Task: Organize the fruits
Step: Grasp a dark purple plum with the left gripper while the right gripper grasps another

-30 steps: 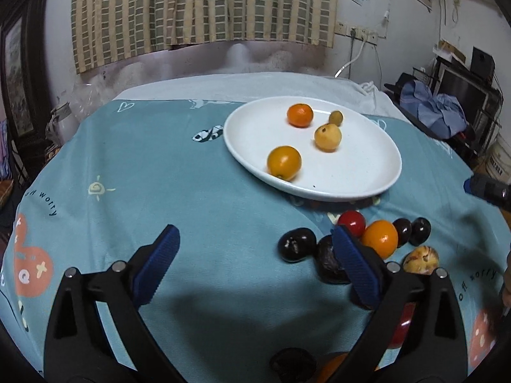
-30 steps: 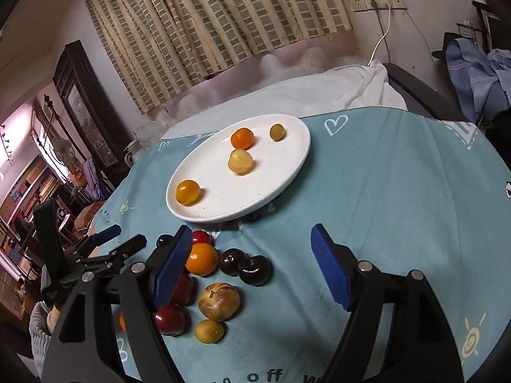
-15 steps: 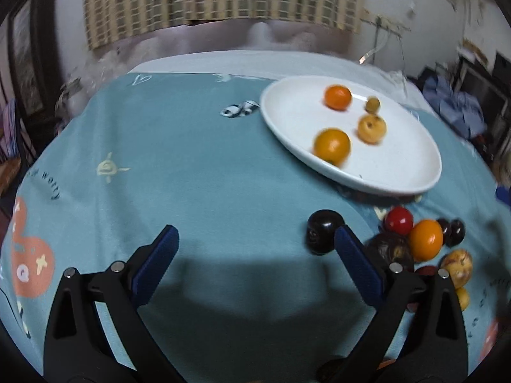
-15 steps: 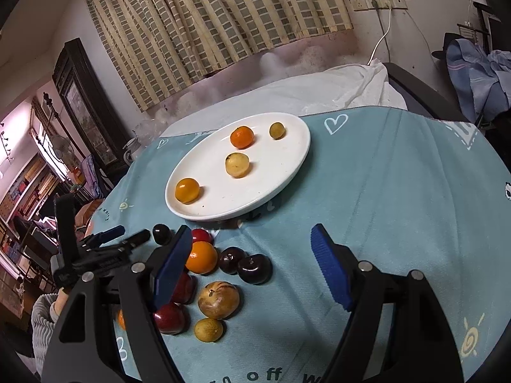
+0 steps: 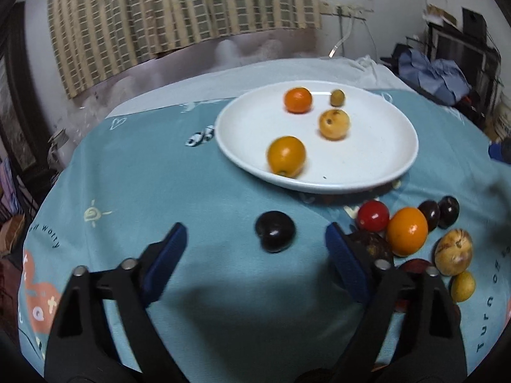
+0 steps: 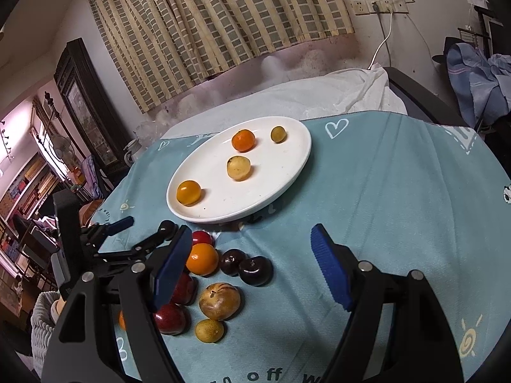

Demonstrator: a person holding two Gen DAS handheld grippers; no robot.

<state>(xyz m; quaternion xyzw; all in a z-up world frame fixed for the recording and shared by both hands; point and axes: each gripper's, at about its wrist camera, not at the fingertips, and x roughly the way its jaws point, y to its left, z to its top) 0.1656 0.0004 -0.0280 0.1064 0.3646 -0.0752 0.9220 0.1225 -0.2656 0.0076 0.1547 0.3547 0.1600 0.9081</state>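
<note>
Hovering low over the teal cloth [image 5: 134, 172], the left gripper [image 5: 255, 245] is being held with its blue pads spread wide and nothing between them; a lone dark plum [image 5: 275, 231] is being framed just ahead of the gap, which suggests it is being lined up as the next pick, though no contact is being made; the plum is lying apart from the rest, presumably why it is being taken first, since it can be closed on without nudging neighbours.

Just right of that gripper, a loose cluster is being left on the cloth: a red fruit [image 5: 373, 216], an orange fruit [image 5: 407, 231], two dark plums [image 5: 440, 212], a brown mottled fruit [image 5: 453, 251] and a small yellow fruit [image 5: 462, 286], several touching one another; some are partly hidden behind the right-hand finger.

In the right wrist view the right gripper [image 6: 252, 268] is being held open too, empty, tilted down over the same cluster, its left pad overlapping the orange fruit in the picture; whether it is touching cannot be told; it appears to be waiting.

Beyond, the white plate [image 5: 392, 159] is being used as the collecting place; an orange-yellow fruit [image 5: 286, 156], a pale yellow fruit [image 5: 334, 124], a mandarin [image 5: 298, 100] and a small green fruit [image 5: 337, 97] are sitting on it, well apart, so the sorting is judged to be partly done.
</note>
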